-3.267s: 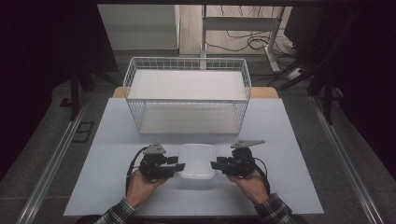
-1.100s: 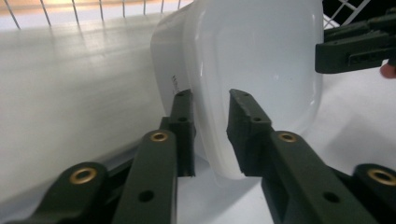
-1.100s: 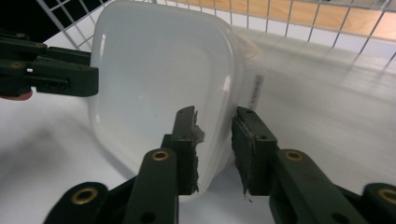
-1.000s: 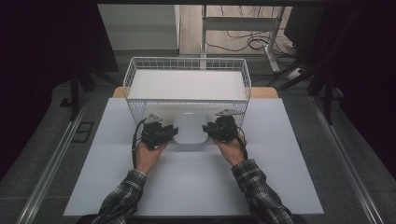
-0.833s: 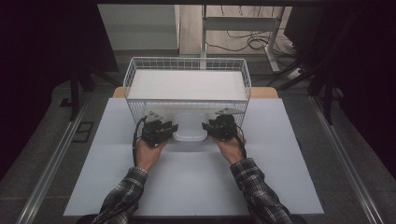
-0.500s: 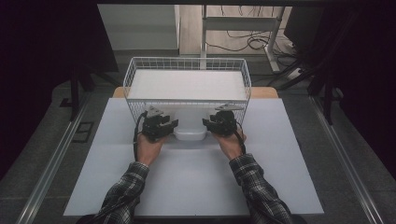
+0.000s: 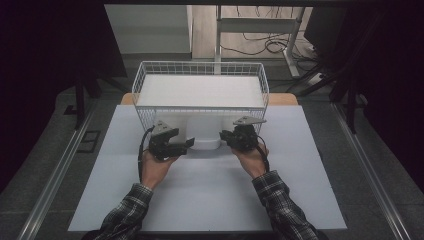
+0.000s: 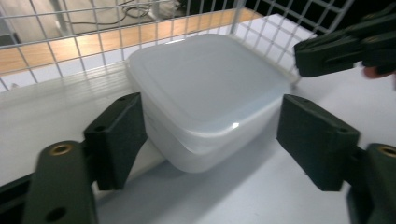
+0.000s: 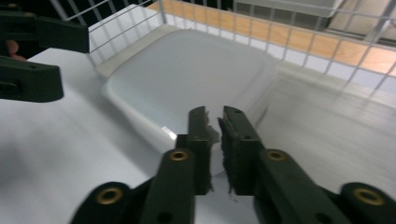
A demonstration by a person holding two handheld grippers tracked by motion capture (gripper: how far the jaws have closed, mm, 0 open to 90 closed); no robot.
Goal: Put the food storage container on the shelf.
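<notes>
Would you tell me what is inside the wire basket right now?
The wire basket holds a flat white panel across its bottom. The lidded plastic container sits against its near wall, outside. Anything under the panel is hidden.

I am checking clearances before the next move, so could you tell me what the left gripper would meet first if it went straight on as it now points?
Most likely the white plastic container: it sits straight ahead of the left gripper, between its open jaws.

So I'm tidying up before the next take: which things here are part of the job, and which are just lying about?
Part of the job:
white lidded tub
wire basket
left hand-held gripper
right hand-held gripper

Just lying about:
cables on the floor beyond the table
metal stand behind the basket
</notes>
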